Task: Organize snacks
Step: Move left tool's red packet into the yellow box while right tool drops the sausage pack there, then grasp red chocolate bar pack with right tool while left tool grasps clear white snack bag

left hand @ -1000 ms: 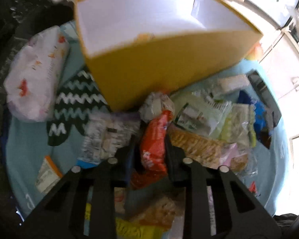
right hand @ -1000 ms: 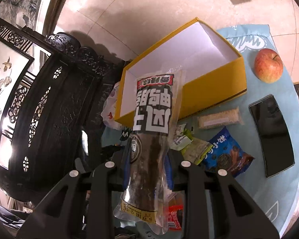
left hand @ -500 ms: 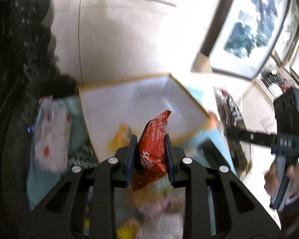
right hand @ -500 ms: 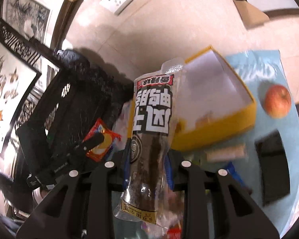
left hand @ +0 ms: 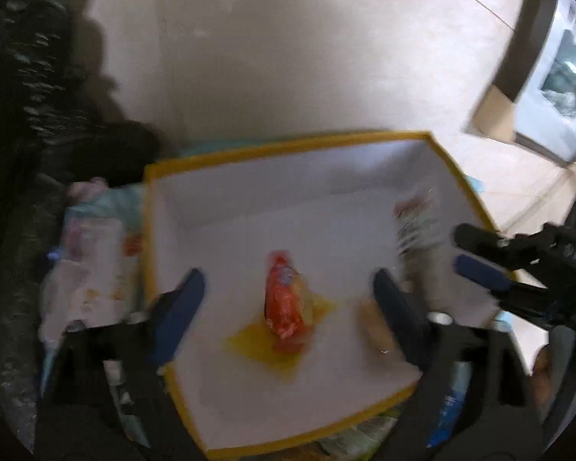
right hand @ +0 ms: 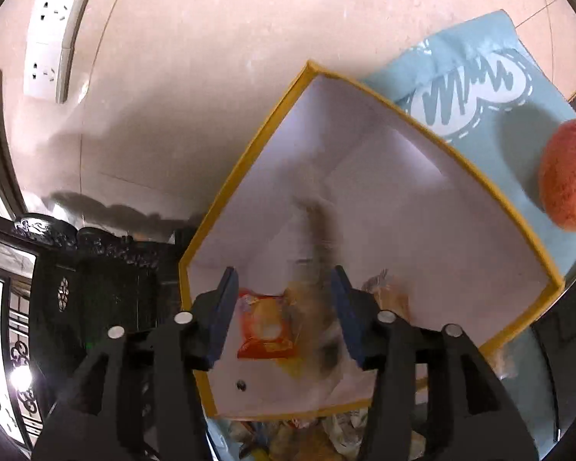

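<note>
A yellow box (left hand: pixel 288 146) with a white inside fills both views. My left gripper (left hand: pixel 286 288) hangs above it, its jaws opening wide. The red snack packet (left hand: pixel 284 299) lies loose below, on a yellow packet on the box floor. My right gripper (right hand: pixel 284 299) is over the box's near corner (right hand: pixel 249 176), jaws opening. The long dark packet (right hand: pixel 318 249) is a blur between them, free of the pads, its far end down in the box. The red packet (right hand: pixel 265 326) shows beside it. In the left wrist view the right gripper (left hand: pixel 476 257) reaches in from the right.
A red apple (right hand: pixel 568 176) sits on the light blue cloth (right hand: pixel 480 77) right of the box. A white snack bag (left hand: pixel 88 280) lies left of it, with more packets (right hand: pixel 307 434) under its near edge. Dark carved furniture (right hand: pixel 57 288) and wall sockets (right hand: pixel 53 38) stand behind.
Both grippers have moved over the box and parted their jaws. The red packet has dropped from the left one onto the box floor; the long dark packet has slipped from the right one.
</note>
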`<action>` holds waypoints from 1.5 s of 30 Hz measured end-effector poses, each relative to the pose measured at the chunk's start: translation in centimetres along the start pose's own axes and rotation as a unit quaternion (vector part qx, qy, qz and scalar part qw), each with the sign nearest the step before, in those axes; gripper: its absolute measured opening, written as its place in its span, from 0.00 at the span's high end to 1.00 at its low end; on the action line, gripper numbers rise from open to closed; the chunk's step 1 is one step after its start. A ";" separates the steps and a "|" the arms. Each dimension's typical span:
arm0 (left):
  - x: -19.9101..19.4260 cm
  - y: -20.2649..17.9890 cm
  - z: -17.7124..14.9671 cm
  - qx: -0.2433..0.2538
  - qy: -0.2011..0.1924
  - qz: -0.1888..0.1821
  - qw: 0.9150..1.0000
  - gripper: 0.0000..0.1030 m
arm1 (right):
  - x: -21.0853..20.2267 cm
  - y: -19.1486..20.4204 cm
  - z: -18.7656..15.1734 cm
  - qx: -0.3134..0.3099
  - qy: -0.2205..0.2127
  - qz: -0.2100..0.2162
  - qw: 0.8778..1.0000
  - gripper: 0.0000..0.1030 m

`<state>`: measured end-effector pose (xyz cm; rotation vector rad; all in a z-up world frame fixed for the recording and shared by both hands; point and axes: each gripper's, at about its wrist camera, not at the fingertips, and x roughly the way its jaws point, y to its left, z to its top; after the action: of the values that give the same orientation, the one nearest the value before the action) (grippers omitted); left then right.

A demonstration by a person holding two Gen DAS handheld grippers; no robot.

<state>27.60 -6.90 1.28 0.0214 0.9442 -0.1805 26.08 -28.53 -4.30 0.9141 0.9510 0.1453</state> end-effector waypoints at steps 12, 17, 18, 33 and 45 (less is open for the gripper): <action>-6.3 2.6 -8.7 -0.017 0.040 -0.017 0.999 0.06 | -10.1 -0.5 -10.6 -0.200 -0.032 -0.111 0.973 0.25; -7.2 2.8 -15.2 0.010 0.094 -0.004 0.996 0.06 | -11.8 -4.5 -17.9 -0.228 -0.018 -0.201 0.953 0.25; -7.3 3.0 -16.8 0.008 0.108 -0.004 0.994 0.06 | -11.8 -5.3 -18.8 -0.221 -0.005 -0.201 0.954 0.25; -9.2 5.6 -23.9 -0.028 0.163 0.006 0.986 0.06 | -7.1 -3.0 -31.5 -0.373 0.141 -0.187 0.898 0.25; -8.0 5.8 -25.1 0.013 0.184 0.031 0.982 0.06 | -6.7 -5.3 -30.0 -0.283 0.161 -0.172 0.930 0.57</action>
<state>3.76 2.41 -7.37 0.1105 1.3084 -0.1328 -1.99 -16.84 -11.42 0.1824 1.2708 0.2589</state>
